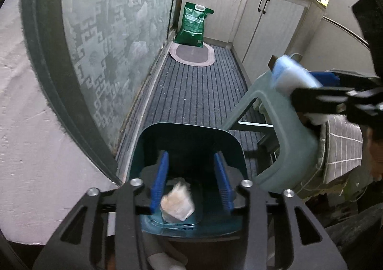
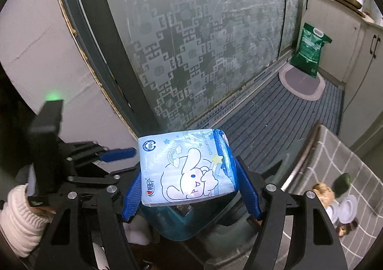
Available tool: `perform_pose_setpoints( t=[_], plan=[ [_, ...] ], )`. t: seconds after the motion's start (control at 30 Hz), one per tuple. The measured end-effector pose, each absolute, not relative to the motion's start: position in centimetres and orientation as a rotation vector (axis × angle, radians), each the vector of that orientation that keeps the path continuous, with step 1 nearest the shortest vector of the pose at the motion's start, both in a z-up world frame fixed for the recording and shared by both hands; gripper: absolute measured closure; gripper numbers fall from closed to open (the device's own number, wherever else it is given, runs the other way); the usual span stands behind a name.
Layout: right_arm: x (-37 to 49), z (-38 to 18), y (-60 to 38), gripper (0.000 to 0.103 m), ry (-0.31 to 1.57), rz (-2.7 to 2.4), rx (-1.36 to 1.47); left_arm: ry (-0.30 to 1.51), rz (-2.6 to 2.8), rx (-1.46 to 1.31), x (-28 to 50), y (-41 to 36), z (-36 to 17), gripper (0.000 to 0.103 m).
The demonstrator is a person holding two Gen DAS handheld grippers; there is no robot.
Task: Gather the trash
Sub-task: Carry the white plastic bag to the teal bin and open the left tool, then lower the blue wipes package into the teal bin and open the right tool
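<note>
A teal trash bin (image 1: 191, 140) stands on the floor right below my left gripper (image 1: 191, 179), which is open above its mouth. A crumpled white tissue (image 1: 177, 205), blurred, is between the fingers over the bin. My right gripper (image 2: 189, 188) is shut on a light blue tissue pack (image 2: 186, 167) with a cartoon rabbit, held above the bin (image 2: 177, 227). In the left wrist view the right gripper (image 1: 318, 85) and the pack (image 1: 294, 74) are at the right, above a pale green stool (image 1: 282, 131).
A frosted glass sliding door (image 1: 115, 38) runs along the left. A striped grey mat (image 1: 196, 93) covers the floor, with an oval rug (image 1: 191, 53) and a green bag (image 1: 194, 23) at the far end. White cabinets (image 1: 270, 28) line the right. A checked cloth (image 2: 340, 174) holds small items.
</note>
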State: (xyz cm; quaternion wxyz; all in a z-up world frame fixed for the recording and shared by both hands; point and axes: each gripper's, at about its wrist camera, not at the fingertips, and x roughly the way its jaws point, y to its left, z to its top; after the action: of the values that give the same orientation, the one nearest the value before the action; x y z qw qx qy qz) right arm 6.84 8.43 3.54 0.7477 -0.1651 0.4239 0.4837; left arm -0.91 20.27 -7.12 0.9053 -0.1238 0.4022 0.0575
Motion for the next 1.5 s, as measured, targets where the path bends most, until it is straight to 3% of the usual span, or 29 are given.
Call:
perform_pose_setpoints(
  t=[0.93,1.07,1.37,1.43,1.5],
  plan=[
    [4.1,-5.3,14.3,0.032,1.105,1.058,-0.612,0.690,0.148,-0.210,-6.2,20.5,-2.1,0.059],
    [3.7,-6.7,13.9,0.026,1.124,1.021,-0.691,0.669,0.150,-0.214,-6.7,20.4,-1.5,0.059],
    [4.1,-6.3,12.8,0.025,1.151,1.057,-0.616,0.615,0.126,-0.222,-7.1,19.4,0.2,0.057],
    [4.1,-5.7,12.8,0.027,1.138,1.073,-0.584,0.608,0.114,-0.217,-6.9,18.9,0.5,0.057],
    [4.2,-5.0,12.6,0.040,1.127,1.088,-0.546,0.597,0.096,-0.218,-6.7,18.3,0.9,0.056]
  ],
)
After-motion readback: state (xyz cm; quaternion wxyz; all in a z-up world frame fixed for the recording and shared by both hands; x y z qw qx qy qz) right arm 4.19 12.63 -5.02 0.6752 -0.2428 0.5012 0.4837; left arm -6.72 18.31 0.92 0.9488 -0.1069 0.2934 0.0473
